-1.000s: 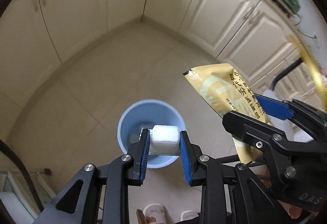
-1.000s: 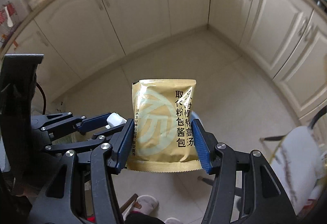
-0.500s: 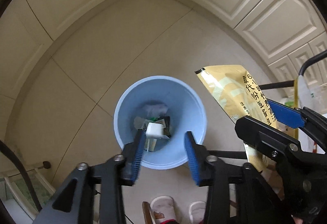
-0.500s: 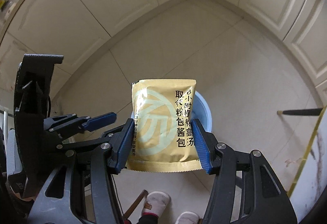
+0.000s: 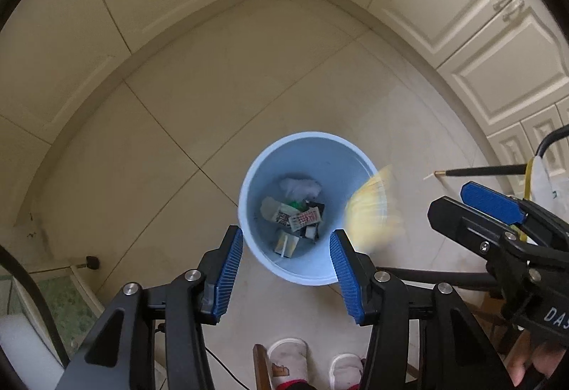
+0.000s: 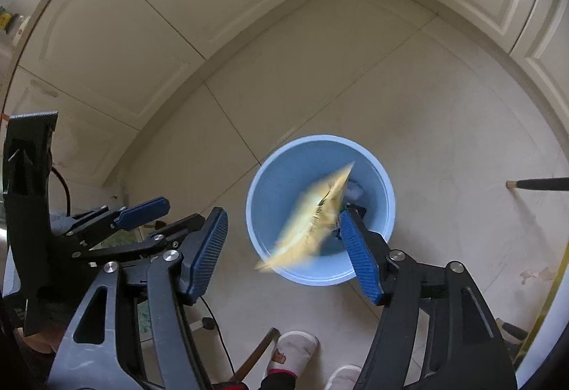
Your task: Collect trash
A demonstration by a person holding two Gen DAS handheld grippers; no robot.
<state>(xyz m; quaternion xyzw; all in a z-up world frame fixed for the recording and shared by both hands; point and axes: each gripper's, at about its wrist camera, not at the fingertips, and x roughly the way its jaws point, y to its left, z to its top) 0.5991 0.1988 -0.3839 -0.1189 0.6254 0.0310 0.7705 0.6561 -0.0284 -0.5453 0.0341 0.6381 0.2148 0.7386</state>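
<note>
My right hand-held gripper (image 6: 284,247) has just been opening; its blue ribbed pads stand apart and the yellow foil sauce packet (image 6: 313,219) is loose between them, a falling blur over the round light-blue plastic bin (image 6: 320,155). My left hand-held gripper (image 5: 286,269) has also been opening and holds nothing. The bin on the beige tiled floor (image 5: 213,105) holds wrappers and a white crumpled wad (image 5: 300,186), too small to identify. White slippers (image 5: 288,359) are cut off below.

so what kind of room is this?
Likely a home kitchen: cream panelled cabinets meeting in a corner, a tiled floor, and a blue bin with wrappers. A person's slippers show at the bottom.
</note>
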